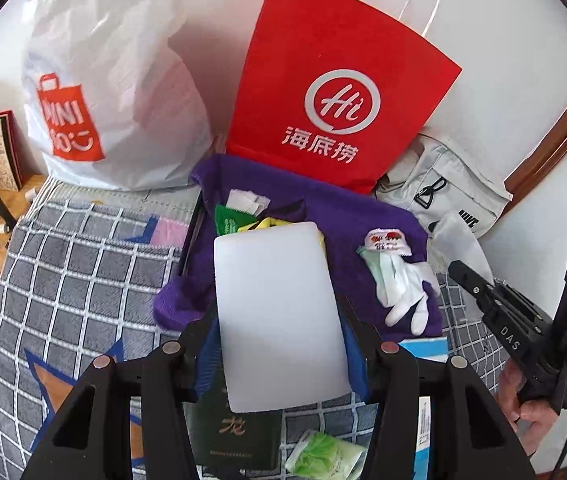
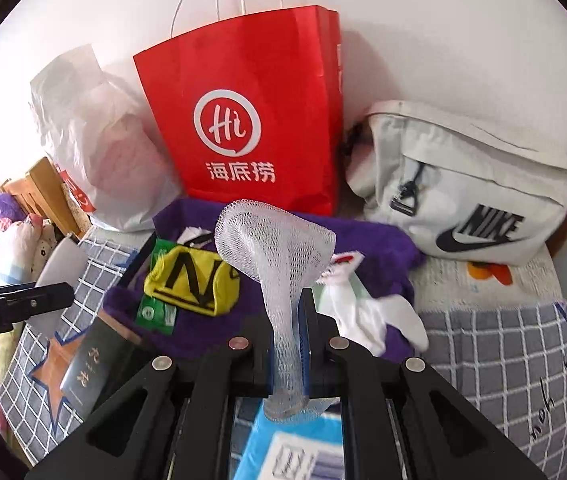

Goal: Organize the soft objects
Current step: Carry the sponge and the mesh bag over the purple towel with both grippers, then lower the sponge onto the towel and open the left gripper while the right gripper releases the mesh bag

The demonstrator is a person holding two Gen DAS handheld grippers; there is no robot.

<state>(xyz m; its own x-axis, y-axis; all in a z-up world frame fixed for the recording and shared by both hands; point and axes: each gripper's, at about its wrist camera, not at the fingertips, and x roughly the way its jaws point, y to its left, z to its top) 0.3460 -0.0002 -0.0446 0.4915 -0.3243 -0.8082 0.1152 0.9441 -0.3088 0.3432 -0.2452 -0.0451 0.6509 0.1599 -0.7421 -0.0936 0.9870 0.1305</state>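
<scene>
The left gripper (image 1: 279, 360) has its fingers (image 1: 207, 364) part-spread and pinching a white foam block (image 1: 279, 312) by its two long sides, blue pads pressed against the edges. The block is a rounded rectangle whose long axis runs straight ahead along the fingers, its far end reaching out over the purple towel (image 1: 363, 216), its near end sticking back past the pads. It is held up above the bed (image 1: 75, 280), which is covered in a grey checked cloth.

The right gripper (image 2: 288, 344) has its fingers (image 2: 306, 340) squeezed nearly together on a white mesh foam sleeve (image 2: 279, 264). The sleeve stands roughly upright in the grip: its narrow stem passes between the pads and its flared open mouth fans out above and ahead, tipped slightly to the left, over the towel.

On the towel lie a yellow and black cloth (image 2: 193, 280), a green sachet (image 2: 159, 312) partly under it, and a white glove (image 2: 367, 316) toward the right. Behind the towel a red paper bag (image 2: 251, 128) stands against the wall, with a white plastic bag (image 2: 99, 136) to its left and a pale Nike bag (image 2: 463, 184) to its right. A dark booklet (image 2: 83, 368) lies on the bed at the near left.
</scene>
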